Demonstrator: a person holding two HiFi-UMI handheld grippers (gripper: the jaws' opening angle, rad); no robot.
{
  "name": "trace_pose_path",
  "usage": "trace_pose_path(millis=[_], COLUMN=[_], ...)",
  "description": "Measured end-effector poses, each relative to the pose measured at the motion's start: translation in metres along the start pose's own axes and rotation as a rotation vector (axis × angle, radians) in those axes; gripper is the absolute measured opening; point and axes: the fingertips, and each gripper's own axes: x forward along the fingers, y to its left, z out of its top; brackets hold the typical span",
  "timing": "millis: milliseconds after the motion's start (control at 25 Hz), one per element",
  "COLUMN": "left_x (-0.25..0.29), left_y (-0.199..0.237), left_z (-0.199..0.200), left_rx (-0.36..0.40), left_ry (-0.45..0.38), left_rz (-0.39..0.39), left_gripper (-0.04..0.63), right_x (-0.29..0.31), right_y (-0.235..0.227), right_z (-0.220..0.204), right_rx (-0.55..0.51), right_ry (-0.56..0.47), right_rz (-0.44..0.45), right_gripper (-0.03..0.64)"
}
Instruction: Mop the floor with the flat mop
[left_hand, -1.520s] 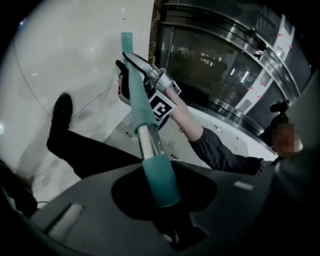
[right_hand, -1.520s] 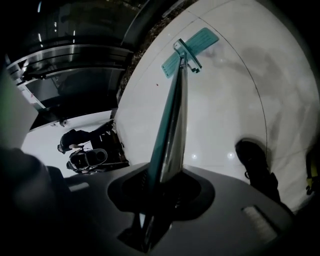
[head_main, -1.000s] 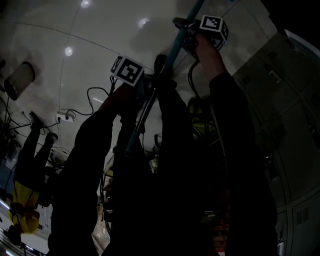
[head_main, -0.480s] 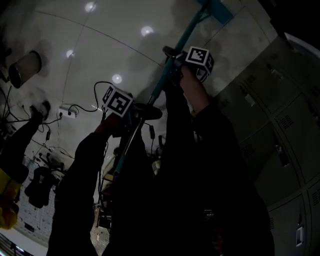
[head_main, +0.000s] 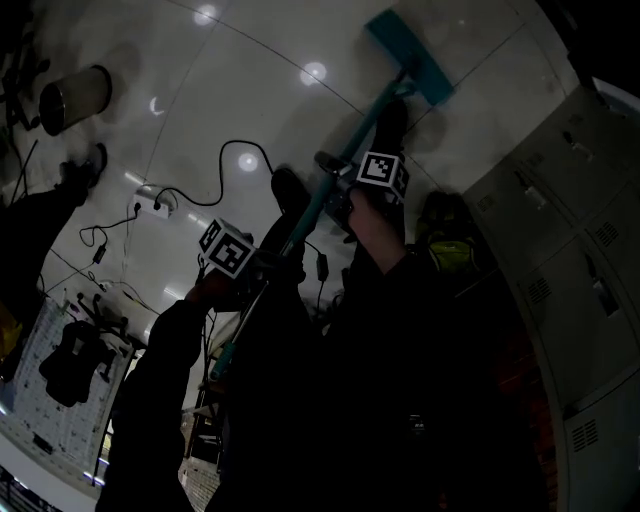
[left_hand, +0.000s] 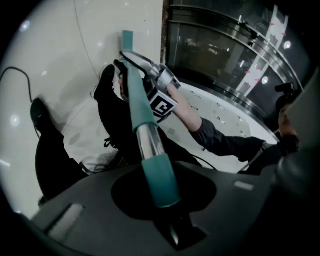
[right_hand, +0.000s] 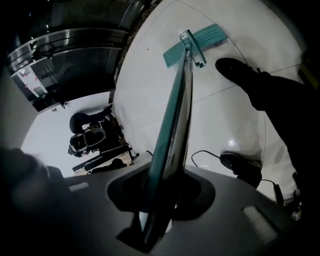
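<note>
Left tool (head_main: 252, 266) low and right tool (head_main: 345, 188) higher, both on the teal mop handle (head_main: 371, 113); mop head (head_main: 410, 56) flat on the glossy floor (head_main: 240, 90), beside grey lockers (head_main: 565, 235).

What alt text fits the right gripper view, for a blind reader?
The right gripper clamps a mop handle that runs to a teal flat mop head on a white floor. A dark shoe stands beside it.

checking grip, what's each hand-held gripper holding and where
The flat mop handle: left hand-held gripper on its teal end grip, right hand-held gripper further down the shaft.
</note>
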Motion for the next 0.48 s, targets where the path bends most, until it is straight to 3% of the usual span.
trace_pose_path(millis=[240, 480], left_x=[-0.012, -0.011], left_y=[0.026, 0.023], left_z=[-0.040, -0.010], left_rx=[-0.037, -0.068], left_ry=[0.006, -0.028], left_rz=[0.018, -0.007], left_gripper=[0.097, 0.098], right_x=[0.023, 0.028], right_y=[-0.023, -0.024], right_z=[-0.049, -0.021], right_rx=[0.023, 0.040], right_ry=[0.048, 0.043], right_rz=[-0.005, -0.013], right_gripper=[0.115, 0.112])
